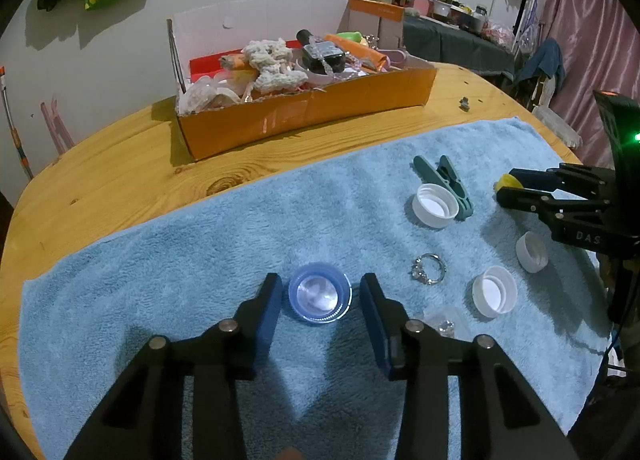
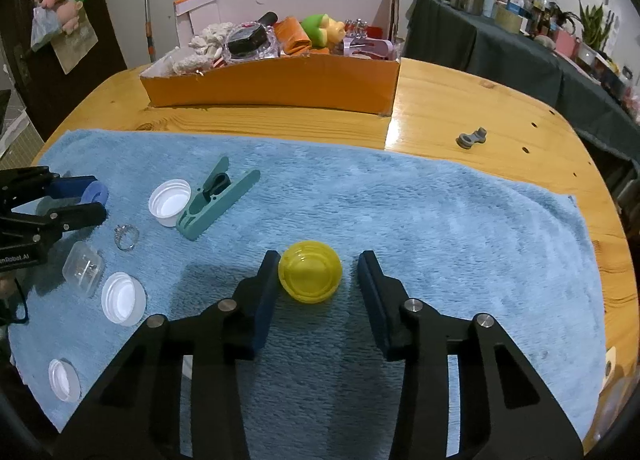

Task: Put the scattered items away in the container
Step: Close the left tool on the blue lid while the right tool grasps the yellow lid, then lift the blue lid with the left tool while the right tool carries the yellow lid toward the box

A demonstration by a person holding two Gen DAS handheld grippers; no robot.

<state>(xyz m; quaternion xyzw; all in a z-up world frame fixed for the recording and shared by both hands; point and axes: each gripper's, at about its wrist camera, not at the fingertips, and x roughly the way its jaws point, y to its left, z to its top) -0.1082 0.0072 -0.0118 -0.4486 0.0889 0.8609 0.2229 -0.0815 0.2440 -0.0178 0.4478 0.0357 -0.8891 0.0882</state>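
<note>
My left gripper (image 1: pixel 320 294) is open, its fingers on either side of a blue bottle cap (image 1: pixel 319 298) lying on the blue towel (image 1: pixel 180 260). My right gripper (image 2: pixel 318 278) is open around a yellow cap (image 2: pixel 311 277), its left finger close to or touching the cap. Scattered on the towel lie white caps (image 1: pixel 435 205) (image 1: pixel 494 291) (image 1: pixel 531 252), a teal clothes peg (image 1: pixel 448 183), a ring (image 1: pixel 429 268) and a small clear box (image 2: pixel 83 274). The orange cardboard box (image 1: pixel 304 115) at the table's far side holds many items.
A small grey metal part (image 2: pixel 472 138) lies on the bare wooden table (image 2: pixel 480 107) right of the box. The towel covers the near half of the table. A cluttered dark-clothed counter (image 2: pixel 520 51) stands behind at the right.
</note>
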